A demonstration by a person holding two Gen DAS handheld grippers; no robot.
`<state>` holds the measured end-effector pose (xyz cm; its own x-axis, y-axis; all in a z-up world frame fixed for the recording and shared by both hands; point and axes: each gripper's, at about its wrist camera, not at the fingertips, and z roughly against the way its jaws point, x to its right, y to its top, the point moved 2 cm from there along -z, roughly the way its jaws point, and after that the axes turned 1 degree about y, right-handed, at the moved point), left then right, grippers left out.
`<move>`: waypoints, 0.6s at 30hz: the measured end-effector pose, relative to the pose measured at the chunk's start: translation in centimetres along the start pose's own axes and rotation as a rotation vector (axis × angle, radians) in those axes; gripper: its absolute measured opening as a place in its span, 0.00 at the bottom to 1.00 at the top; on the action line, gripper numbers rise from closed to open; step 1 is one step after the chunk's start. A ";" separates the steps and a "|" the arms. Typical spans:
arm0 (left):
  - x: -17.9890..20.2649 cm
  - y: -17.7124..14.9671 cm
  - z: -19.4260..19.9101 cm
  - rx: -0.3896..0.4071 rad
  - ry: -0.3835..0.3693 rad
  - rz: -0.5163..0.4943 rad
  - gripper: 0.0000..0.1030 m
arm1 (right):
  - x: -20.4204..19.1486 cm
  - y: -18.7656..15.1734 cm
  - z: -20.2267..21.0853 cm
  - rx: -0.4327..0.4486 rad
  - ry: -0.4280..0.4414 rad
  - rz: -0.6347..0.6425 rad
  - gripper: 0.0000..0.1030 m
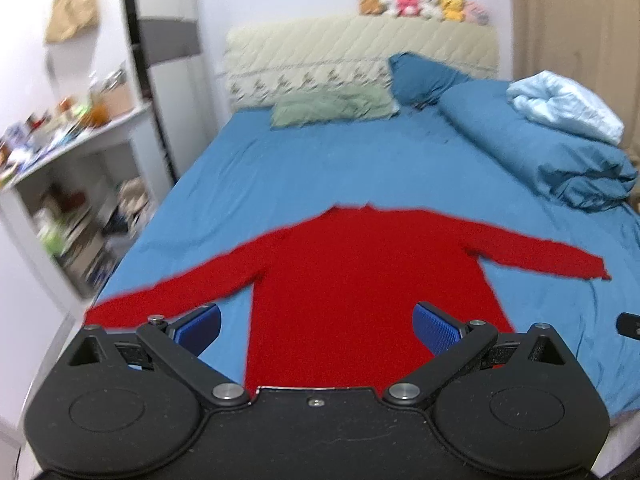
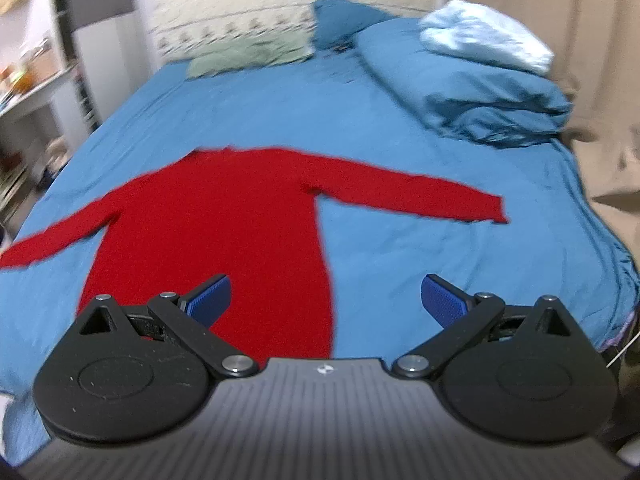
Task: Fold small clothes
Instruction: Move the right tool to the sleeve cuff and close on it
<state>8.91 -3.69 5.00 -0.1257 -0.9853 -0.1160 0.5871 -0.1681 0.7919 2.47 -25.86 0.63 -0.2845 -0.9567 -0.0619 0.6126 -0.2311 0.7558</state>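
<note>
A red long-sleeved top point(image 1: 340, 276) lies flat on the blue bed sheet point(image 1: 280, 168) with both sleeves spread out to the sides, neck toward the headboard. It also shows in the right wrist view point(image 2: 224, 216). My left gripper point(image 1: 318, 326) is open and empty, held above the top's lower body, near the hem. My right gripper point(image 2: 326, 300) is open and empty, held above the top's lower right edge and the sheet beside it.
A rolled blue duvet point(image 1: 536, 148) with a pale blue blanket point(image 1: 568, 108) lies on the bed's right side. A green pillow point(image 1: 332, 108) and blue pillow point(image 1: 420, 76) sit by the headboard. A cluttered white shelf point(image 1: 68, 168) stands left of the bed.
</note>
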 end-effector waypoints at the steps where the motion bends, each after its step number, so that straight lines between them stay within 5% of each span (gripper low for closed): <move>1: 0.4 1.0 -0.9 0.005 -0.009 -0.009 1.00 | 0.9 0.7 -0.7 0.005 -0.016 -0.016 1.00; 10: 5.6 7.7 -13.5 0.032 -0.180 -0.091 1.00 | 8.7 4.4 -10.6 0.004 -0.116 -0.156 1.00; 18: 11.0 9.8 -27.3 -0.001 -0.273 -0.133 1.00 | 13.4 3.3 -22.0 -0.005 -0.169 -0.259 1.00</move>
<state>35.09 -17.01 -4.86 -0.4121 -0.9096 -0.0530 0.5520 -0.2955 0.7797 16.89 -43.30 -12.04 -0.5502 -0.8228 -0.1425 0.5073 -0.4649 0.7256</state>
